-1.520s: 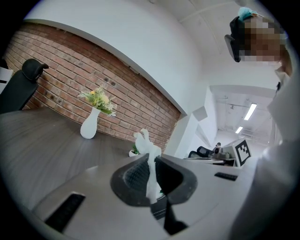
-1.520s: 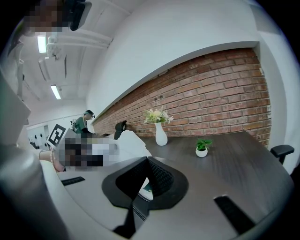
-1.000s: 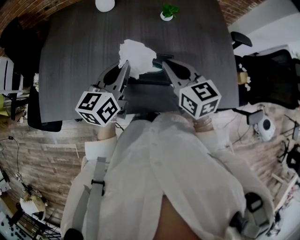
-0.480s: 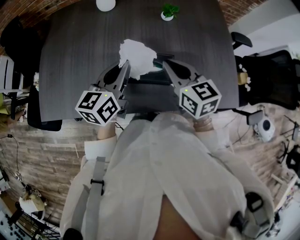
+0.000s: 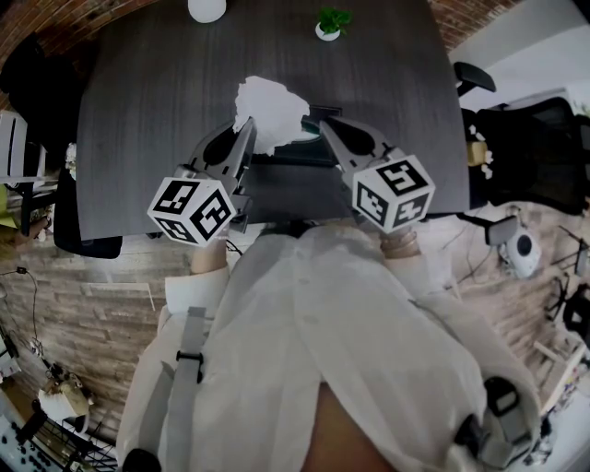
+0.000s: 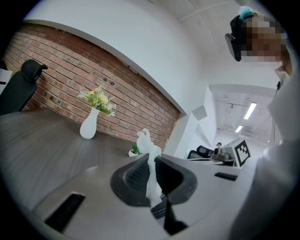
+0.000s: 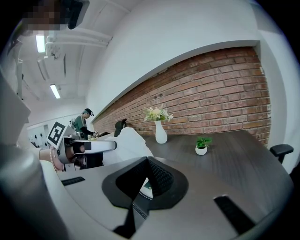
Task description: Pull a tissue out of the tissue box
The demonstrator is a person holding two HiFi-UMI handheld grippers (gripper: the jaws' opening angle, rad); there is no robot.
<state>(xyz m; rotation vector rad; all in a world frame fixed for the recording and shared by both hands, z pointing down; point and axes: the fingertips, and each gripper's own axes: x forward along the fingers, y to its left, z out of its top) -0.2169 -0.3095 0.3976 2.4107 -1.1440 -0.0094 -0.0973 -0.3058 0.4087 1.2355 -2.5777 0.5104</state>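
Tissue [image 5: 270,111] is pinched between the closed jaws of left gripper [image 5: 248,126], centre frame, above tissue box [image 5: 300,150], likely for extraction. Right gripper [image 5: 323,126] is shut, empty, beside the box.

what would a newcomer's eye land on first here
The white tissue, pinched in the left gripper over the dark table, stands out most. The right gripper sits shut beside it, and a white vase and small plant stand at the table's far edge.
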